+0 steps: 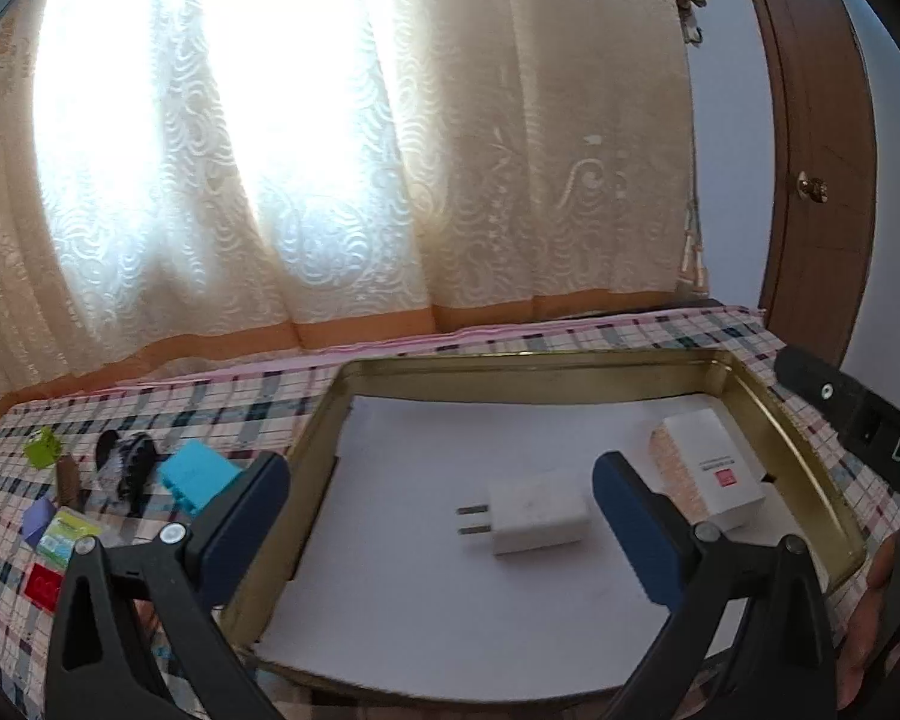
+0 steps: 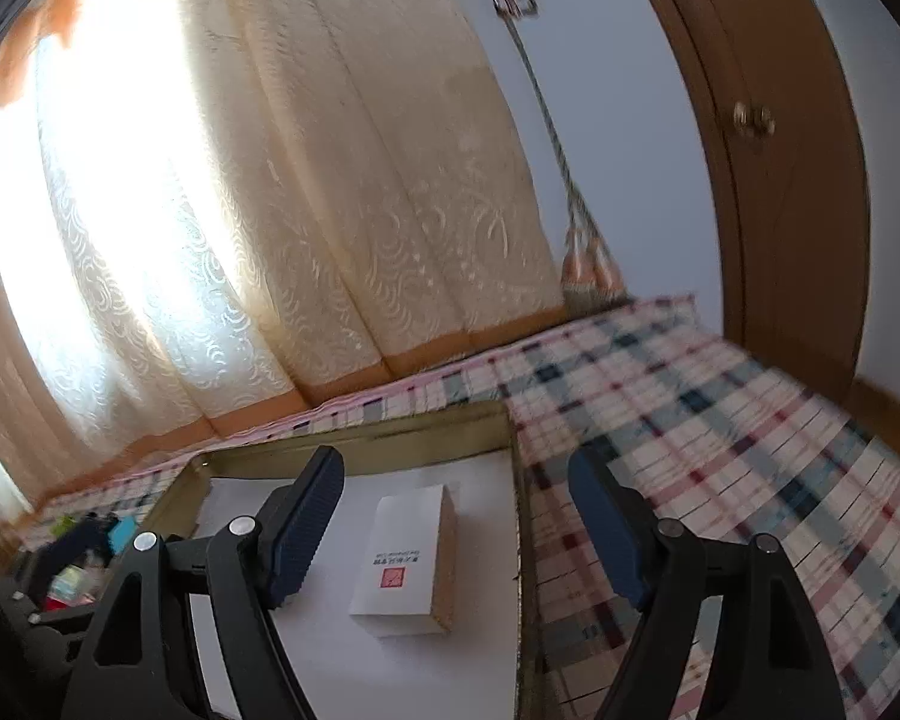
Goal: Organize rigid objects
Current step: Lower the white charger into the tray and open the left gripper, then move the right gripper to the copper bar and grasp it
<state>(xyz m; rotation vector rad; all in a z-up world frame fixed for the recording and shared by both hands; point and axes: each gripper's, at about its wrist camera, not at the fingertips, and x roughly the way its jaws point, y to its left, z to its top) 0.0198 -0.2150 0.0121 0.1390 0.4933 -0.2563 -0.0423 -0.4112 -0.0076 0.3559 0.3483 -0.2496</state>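
Note:
A gold metal tray with a white liner sits on the checked tablecloth. Inside it lie a white plug charger and a white box with a red square mark. My left gripper is open above the tray, with the charger between its fingers. My right gripper is open above the tray's right side, with the white box between its fingers. Loose items lie left of the tray: a blue block, a green piece and a black-and-white object.
A purple piece, a green packet and a red item lie at the table's left. A curtain hangs behind the table. A brown door stands at the right. The other gripper's black body shows at the far right.

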